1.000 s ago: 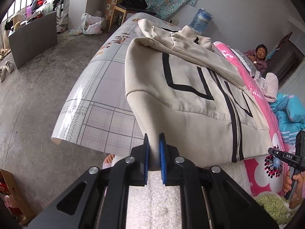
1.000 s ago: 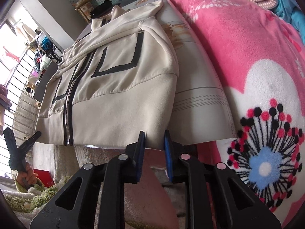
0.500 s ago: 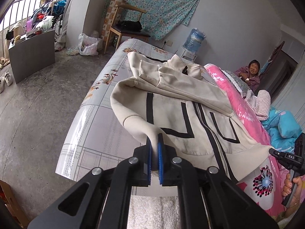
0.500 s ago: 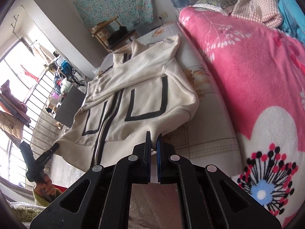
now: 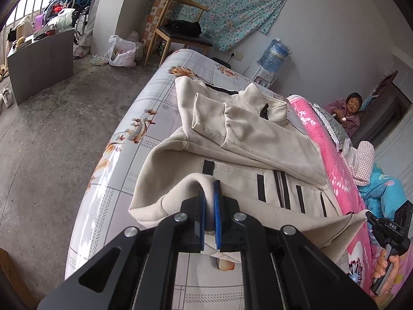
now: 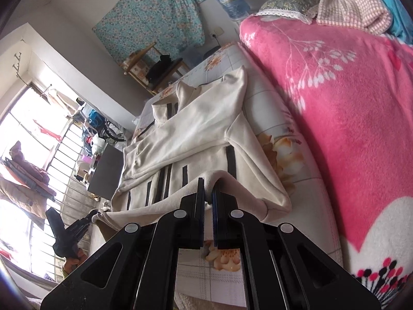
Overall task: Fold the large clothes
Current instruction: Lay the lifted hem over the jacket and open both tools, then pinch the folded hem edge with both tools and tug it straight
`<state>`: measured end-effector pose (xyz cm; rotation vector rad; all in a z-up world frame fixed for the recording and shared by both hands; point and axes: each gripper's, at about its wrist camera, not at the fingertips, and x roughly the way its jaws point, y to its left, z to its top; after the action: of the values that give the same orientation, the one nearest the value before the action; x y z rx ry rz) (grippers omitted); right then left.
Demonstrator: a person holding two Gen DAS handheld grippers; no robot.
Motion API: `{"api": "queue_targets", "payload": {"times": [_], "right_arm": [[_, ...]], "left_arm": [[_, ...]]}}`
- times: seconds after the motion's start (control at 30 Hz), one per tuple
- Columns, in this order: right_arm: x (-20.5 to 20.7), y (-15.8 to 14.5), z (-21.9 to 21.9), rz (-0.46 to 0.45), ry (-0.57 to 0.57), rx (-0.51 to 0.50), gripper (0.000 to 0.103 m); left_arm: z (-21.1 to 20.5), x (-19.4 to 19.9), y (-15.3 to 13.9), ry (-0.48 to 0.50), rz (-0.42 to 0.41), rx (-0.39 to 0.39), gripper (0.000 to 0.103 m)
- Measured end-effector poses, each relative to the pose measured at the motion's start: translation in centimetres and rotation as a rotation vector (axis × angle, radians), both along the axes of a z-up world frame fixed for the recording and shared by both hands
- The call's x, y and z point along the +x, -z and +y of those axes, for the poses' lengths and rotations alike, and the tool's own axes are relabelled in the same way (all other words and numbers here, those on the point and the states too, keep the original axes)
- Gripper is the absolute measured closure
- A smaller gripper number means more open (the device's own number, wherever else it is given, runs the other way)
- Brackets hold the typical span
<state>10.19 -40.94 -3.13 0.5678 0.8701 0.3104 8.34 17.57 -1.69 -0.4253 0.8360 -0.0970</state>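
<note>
Jacket [image 5: 247,134], cream with black stripes and a zip, lies on the bed [image 5: 144,108] beside a pink blanket [image 6: 348,103], its sleeves folded across the chest. Its bottom hem is lifted off the bed and held over the body. The left gripper [image 5: 209,206] pinches one hem corner between pressed-together jaws; the right gripper [image 6: 207,196] pinches the other corner the same way. A wooden chair [image 5: 180,31] stands beyond the bed.
</note>
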Motion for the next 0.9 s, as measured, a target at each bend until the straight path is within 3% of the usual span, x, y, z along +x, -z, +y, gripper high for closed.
{"api": "queue_targets", "payload": {"times": [0.5,0.53,0.67,0.77,0.9], "right_arm": [[7.8,4.2,-0.1,0.082,0.033,0.004,0.096],[8.1,4.5,-0.1,0.088,0.041,0.002,0.093],[8.4,4.7,-0.9,0.084,0.083,-0.007,0.052],[7.9,4.0,-1.6,0.060,0.088,0.003,0.049],[6.1,2.8,-2.0,0.033,0.081,-0.020,0.037]], "left_arm": [[1.5,6.1,3.6,-0.011,0.081,-0.097,0.092],[1.6,6.3,3.8,-0.010,0.086,-0.110,0.089],[2.8,6.0,3.1,-0.053,0.049,-0.112,0.073],[4.0,5.2,2.4,-0.077,0.016,-0.146,0.071],[4.3,3.4,2.1,-0.068,0.015,-0.125,0.071]]}}
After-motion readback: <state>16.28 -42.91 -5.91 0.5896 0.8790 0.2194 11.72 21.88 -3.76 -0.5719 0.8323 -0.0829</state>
